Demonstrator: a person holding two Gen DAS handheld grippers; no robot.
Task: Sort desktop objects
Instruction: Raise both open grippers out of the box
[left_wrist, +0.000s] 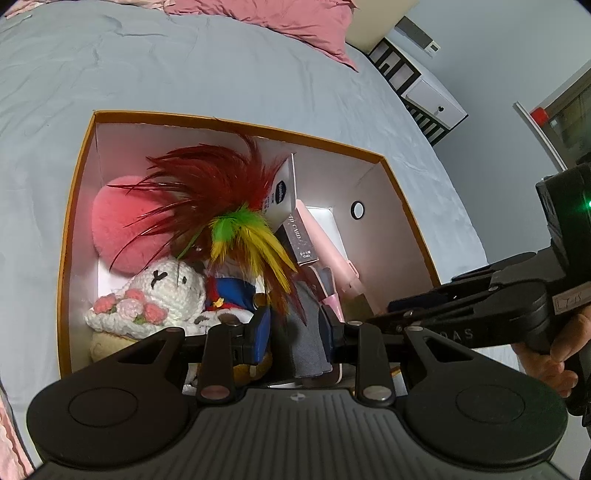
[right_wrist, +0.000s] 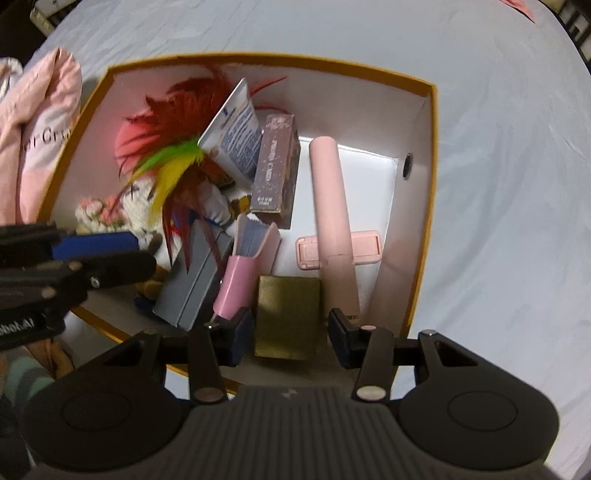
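Orange-rimmed box (right_wrist: 430, 155) on grey bed (right_wrist: 509, 184), crowded: feather toy (right_wrist: 166, 162), crocheted bunny (left_wrist: 166, 284), brown card box (right_wrist: 275, 166), pink tube (right_wrist: 332, 206). Left gripper (left_wrist: 295, 332) clenched on grey box (left_wrist: 308, 332), lower centre. Right gripper (right_wrist: 291, 338) part open around gold box (right_wrist: 288, 317), blue pads (right_wrist: 242, 334) not touching.
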